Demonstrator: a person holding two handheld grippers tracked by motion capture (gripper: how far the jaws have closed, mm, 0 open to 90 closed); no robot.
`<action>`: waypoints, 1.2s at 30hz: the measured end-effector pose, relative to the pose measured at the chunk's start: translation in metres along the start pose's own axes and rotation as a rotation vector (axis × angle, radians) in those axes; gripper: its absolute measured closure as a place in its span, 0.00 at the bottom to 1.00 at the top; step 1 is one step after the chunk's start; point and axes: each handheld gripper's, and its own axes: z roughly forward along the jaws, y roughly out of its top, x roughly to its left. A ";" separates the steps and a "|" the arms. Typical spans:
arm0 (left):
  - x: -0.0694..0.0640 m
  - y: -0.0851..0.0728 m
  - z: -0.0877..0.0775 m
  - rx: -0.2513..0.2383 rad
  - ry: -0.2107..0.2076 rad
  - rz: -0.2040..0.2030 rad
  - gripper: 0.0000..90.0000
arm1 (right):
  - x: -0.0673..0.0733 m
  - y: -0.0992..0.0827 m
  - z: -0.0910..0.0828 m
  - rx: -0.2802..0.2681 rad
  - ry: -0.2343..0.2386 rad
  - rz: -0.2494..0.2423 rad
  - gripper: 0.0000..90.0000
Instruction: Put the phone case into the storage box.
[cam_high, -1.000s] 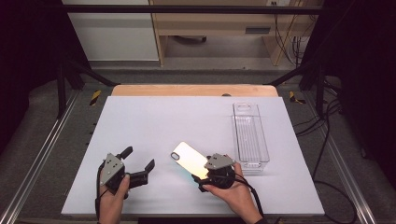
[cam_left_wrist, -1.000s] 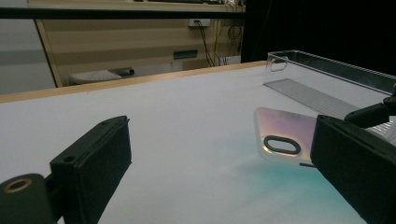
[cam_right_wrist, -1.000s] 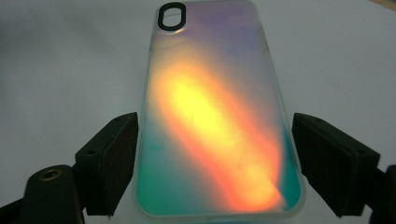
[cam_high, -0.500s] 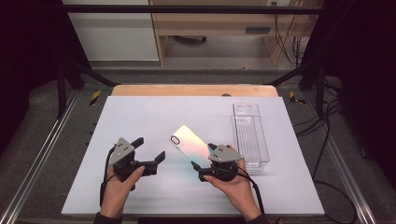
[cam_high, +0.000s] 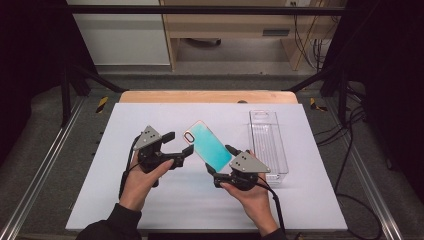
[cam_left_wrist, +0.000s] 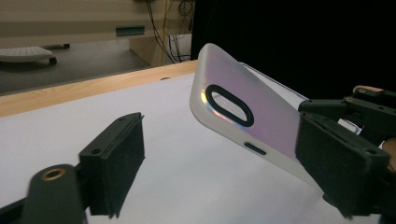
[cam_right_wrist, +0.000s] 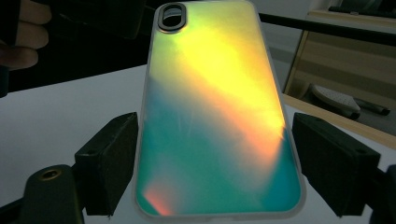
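Left gripper (cam_high: 176, 148) moved in toward the phone case (cam_high: 209, 147), jaws just been closing, still unclamped around its camera end; right gripper (cam_high: 221, 162) clamps its lower end above the desk's (cam_high: 310, 200) near edge, probably a handover.

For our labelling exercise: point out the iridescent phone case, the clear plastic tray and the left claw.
Iridescent phone case (cam_high: 212, 144): high view, middle of its shiny back.
Clear plastic tray (cam_high: 267, 145): high view, on its transparent floor.
Left claw (cam_high: 179, 143): high view, midway between its two black fingertips.
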 end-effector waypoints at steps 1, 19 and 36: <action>0.000 0.000 0.000 -0.002 0.001 0.001 0.20 | 0.000 0.000 0.000 -0.008 -0.007 -0.004 0.20; 0.004 0.002 0.006 -0.018 -0.083 -0.090 0.55 | 0.005 -0.003 0.003 -0.047 0.011 0.008 0.20; -0.007 0.008 -0.004 -0.090 -0.227 -0.162 0.89 | 0.003 -0.013 0.027 -0.001 0.140 0.100 0.19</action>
